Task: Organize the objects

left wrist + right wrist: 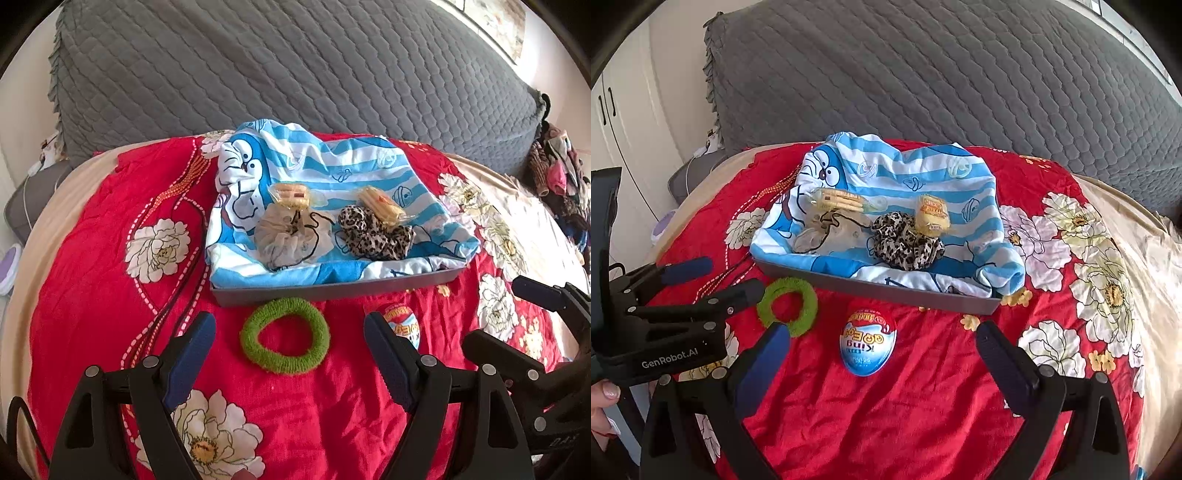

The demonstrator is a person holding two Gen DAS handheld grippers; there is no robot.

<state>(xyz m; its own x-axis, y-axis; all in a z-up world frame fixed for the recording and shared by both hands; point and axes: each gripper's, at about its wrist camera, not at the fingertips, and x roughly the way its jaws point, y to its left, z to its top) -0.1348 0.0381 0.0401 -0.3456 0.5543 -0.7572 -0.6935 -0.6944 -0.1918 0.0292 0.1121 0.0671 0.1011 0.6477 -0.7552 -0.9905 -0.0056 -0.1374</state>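
A green fuzzy hair tie (284,336) lies on the red floral bedspread, just ahead of my open left gripper (290,350); it also shows in the right wrist view (788,310). A blue and red egg-shaped snack pack (868,341) lies ahead of my open right gripper (882,350), and shows beside the left gripper's right finger (404,323). Behind them a grey tray (886,290) lined with a blue striped cartoon cloth holds a beige scrunchie (291,236), a leopard scrunchie (376,232) and two wrapped biscuit packs (291,195) (380,205).
A grey quilted pillow (295,74) rises behind the tray. A heap of clothes (561,177) lies at the far right. The bed's left edge drops off near a white cupboard (624,122). The left gripper body (665,317) shows in the right wrist view.
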